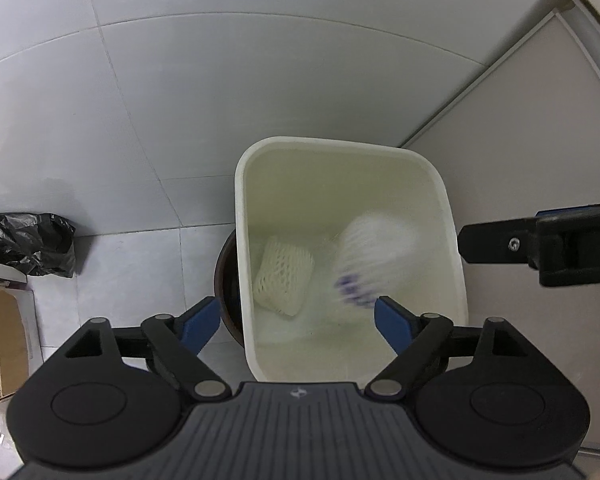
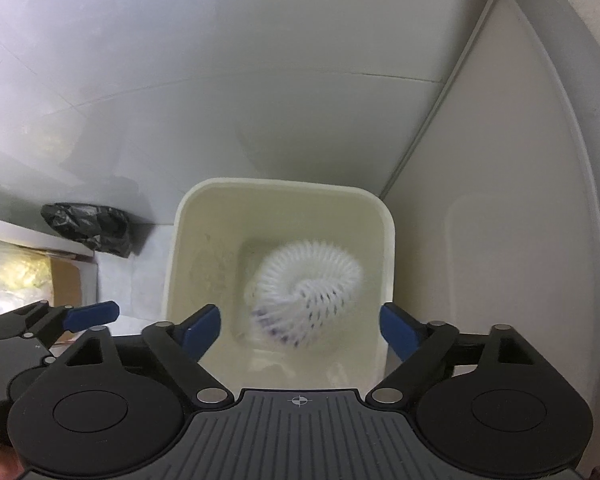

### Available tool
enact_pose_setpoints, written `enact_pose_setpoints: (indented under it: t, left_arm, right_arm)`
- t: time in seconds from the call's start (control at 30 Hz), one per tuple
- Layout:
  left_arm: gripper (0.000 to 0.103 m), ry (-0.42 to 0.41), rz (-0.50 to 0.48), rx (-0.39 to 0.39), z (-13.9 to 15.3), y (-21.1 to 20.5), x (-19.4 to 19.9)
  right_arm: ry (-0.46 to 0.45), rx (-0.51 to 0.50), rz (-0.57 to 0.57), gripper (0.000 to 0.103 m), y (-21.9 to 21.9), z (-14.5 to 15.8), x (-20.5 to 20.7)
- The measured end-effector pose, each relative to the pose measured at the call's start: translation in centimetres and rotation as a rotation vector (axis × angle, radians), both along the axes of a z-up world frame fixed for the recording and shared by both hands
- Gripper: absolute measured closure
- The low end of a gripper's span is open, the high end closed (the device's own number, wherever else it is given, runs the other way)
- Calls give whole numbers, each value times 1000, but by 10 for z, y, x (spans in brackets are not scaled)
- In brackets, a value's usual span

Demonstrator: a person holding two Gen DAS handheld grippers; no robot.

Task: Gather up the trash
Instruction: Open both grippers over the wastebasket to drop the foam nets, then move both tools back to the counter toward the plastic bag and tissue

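Two white foam fruit nets are inside the cream plastic bin (image 1: 454, 248): one foam net (image 1: 283, 282) lies at the bottom left, clearly meshed, while the other, a blurred net (image 2: 306, 294) with purple marks, sits right of it, smeared so its exact resting place cannot be told. Both the left gripper (image 1: 297, 322) and the right gripper (image 2: 300, 328) hang above the bin, jaws spread wide, gripping nothing. A black bag (image 1: 29, 242) lies far left on the tiled floor. The cardboard box (image 1: 5, 344) is cut off. Only a "D" reads on the right gripper's side.
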State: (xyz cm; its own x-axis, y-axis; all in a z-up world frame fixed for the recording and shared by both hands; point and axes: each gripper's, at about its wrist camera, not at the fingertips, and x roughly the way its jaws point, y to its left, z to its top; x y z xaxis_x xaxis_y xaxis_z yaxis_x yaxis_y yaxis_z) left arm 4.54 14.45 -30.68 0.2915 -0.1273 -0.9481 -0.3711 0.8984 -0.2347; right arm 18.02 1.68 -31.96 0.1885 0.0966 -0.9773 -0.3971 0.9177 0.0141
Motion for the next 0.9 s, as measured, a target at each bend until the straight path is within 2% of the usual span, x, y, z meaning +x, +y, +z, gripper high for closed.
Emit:
enact_pose_setpoints:
  t: [0.27,0.5,0.9]
  left_arm:
    - [14,-9,0,18,8,-2,-6]
    - [9,-43,12,32,23,-2,-16]
    - [1,-95,4,102,61,-5,-33]
  right_arm:
    - [-16,44,-8,10,-1,14,-1]
    - [-47,117,19,10,1,41,-15]
    - [-310,215,147,7,-6,131,-73]
